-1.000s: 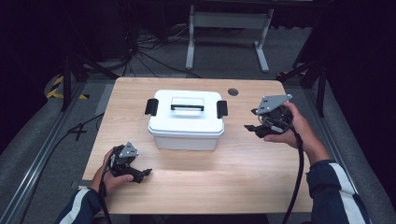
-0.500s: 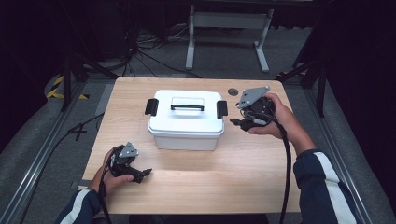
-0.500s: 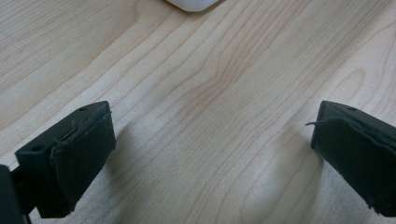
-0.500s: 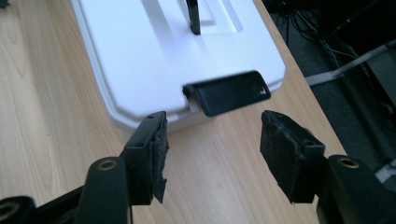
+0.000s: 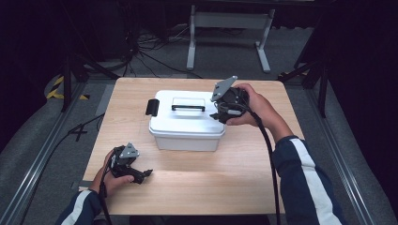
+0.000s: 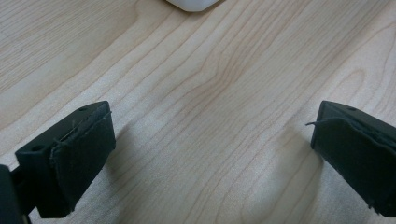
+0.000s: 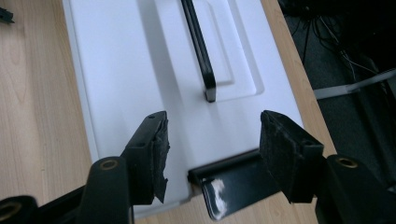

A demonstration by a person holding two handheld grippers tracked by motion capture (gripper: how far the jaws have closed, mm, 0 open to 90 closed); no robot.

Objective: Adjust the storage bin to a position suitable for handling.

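White box (image 5: 187,126), black handle (image 5: 188,107), black latches; pale wood-grain table (image 5: 202,178); navy white-striped sleeves.

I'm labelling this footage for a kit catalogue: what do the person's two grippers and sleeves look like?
Both are black handheld units. The left gripper and right gripper each carry a grey three-cornered plate on top and trail a black cable. Their jaws are blocky and black, faced with worn, frayed dark padding, with small screw holes in the arms behind. The sleeves are dark navy with a white stripe running down each.

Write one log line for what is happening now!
right gripper: open, jaws straddling black side latch of white plastic lidded box | left gripper: open, low over wooden table
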